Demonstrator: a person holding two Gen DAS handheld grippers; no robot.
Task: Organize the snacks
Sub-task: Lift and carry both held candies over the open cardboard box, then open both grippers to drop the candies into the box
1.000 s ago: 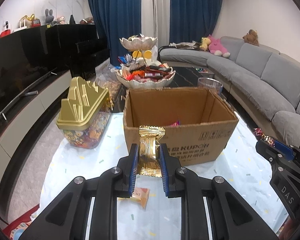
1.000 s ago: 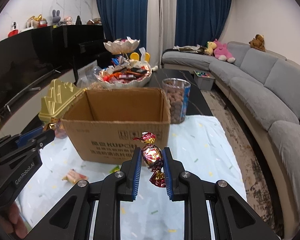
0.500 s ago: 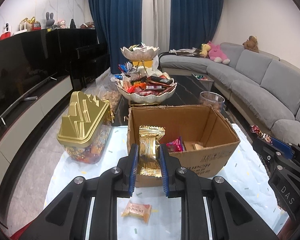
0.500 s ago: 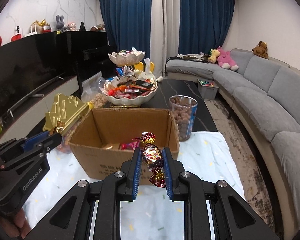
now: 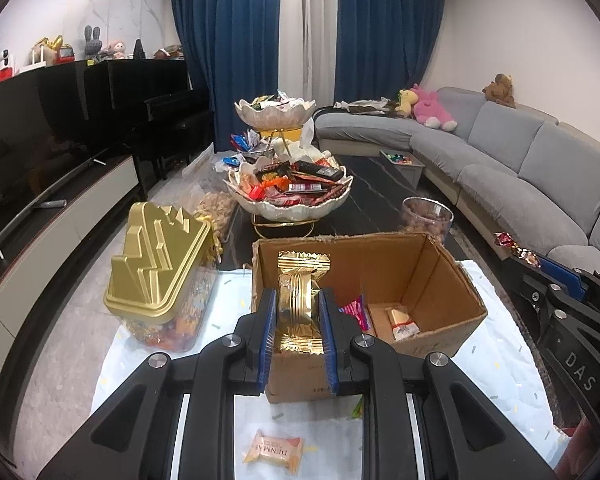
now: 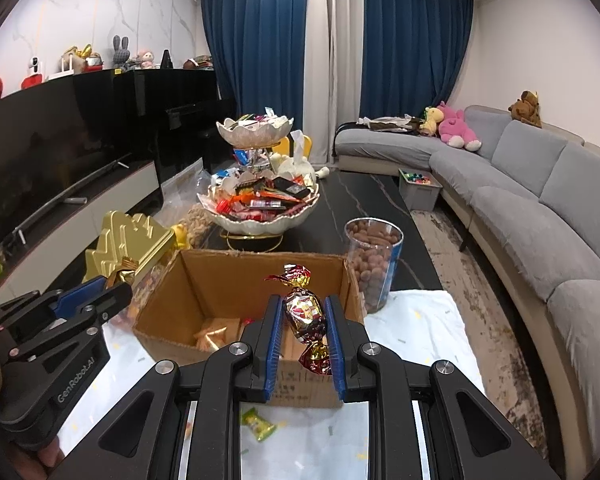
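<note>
Landmark: open brown cardboard box [image 5: 364,300] on the worktop [image 5: 496,360], which is covered with a white speckled cloth.

Task items. A gold foil snack packet [image 5: 300,300], ribbed and crimped at both ends, stands upright between the blue pads of the left gripper [image 5: 299,332]; the jaws are closed tight on its sides. It hangs over the box's near wall, towards the left corner. A red-and-gold twist-wrapped candy [image 6: 305,314] is clamped the same way in the right gripper [image 6: 302,338], jaws nearly together, above the box's near wall and right of its middle.

Box contents: a pink wrapper [image 5: 355,310] and a pale packet with a red band [image 5: 400,322] lie on the floor of the box; other pieces are partly hidden.

Outside the box: a peach biscuit packet [image 5: 274,451] and a green wrapped sweet [image 6: 259,428] lie on the cloth in front of the near wall. A clear tub with a gold stepped lid [image 5: 160,268] stands just left of the box; a clear jar of brown coated nuts [image 6: 373,262] stands beside its far right corner; a two-tier white shell-shaped dish of sweets [image 5: 290,192] sits beyond its far wall.

Step in hand, judged: carrying both sweets to the box for the drop.

Next move, judged: bring each gripper further over the opening, clear of the near wall, then part the jaws. The packet's low end is level with the rim, so it may catch there if released early.
</note>
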